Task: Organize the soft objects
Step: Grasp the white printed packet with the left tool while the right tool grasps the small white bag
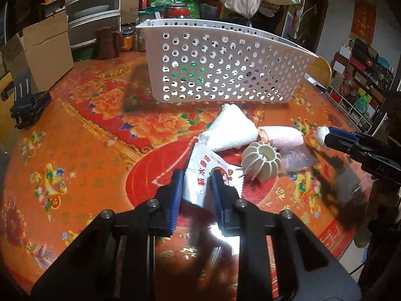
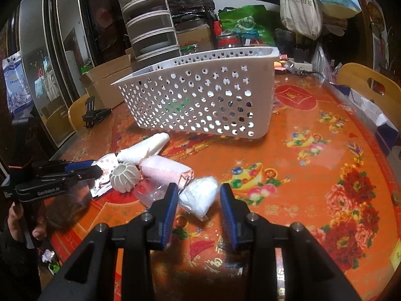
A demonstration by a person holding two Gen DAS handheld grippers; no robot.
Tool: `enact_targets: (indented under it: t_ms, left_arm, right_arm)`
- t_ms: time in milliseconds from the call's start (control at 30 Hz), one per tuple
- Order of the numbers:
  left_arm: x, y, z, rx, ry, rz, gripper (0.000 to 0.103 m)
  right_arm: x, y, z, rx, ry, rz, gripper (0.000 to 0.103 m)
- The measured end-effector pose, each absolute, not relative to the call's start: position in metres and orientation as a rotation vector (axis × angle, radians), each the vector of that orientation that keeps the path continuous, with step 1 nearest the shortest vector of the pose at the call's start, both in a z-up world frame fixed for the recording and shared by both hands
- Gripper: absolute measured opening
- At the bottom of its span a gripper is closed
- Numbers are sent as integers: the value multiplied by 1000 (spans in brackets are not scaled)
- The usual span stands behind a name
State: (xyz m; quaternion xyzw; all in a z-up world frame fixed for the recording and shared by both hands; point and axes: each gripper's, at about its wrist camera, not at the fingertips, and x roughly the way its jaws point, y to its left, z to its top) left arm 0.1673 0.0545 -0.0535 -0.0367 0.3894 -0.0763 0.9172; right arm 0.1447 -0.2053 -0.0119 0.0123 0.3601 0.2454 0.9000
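Note:
A white perforated basket [image 1: 225,67] [image 2: 200,95] stands on the table beyond a pile of soft things. The pile holds a white cloth roll [image 1: 230,130] [image 2: 145,148], a pink roll [image 1: 283,138] [image 2: 163,173], a ribbed grey ball [image 1: 260,160] [image 2: 124,176], a clear plastic bag [image 1: 298,159] [image 2: 150,193] and a white printed packet [image 1: 200,178] [image 2: 106,165]. My left gripper [image 1: 195,188] [image 2: 96,169] is open with the packet between its fingers. My right gripper [image 2: 199,198] [image 1: 325,135] is open around a white wrapped bundle [image 2: 200,195] [image 1: 320,134].
The round table has an orange and red floral cover [image 1: 100,125] [image 2: 313,163]. A black stand [image 1: 25,100] [image 2: 92,113] and a cardboard box [image 1: 42,50] [image 2: 107,82] sit at the left. Jars, stacked containers [image 2: 153,22] and bags crowd the back. A wooden chair [image 2: 368,87] stands at the right.

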Motion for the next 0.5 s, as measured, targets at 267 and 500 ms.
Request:
enact_targets:
  t_ms: [267, 500]
  left_arm:
    - [166, 57, -56, -85, 806, -171, 19]
    - [165, 49, -57, -83, 816, -201, 10]
  right_arm:
    - [145, -204, -12, 20, 748, 496, 34]
    - [146, -206, -13, 31, 755, 498, 34]
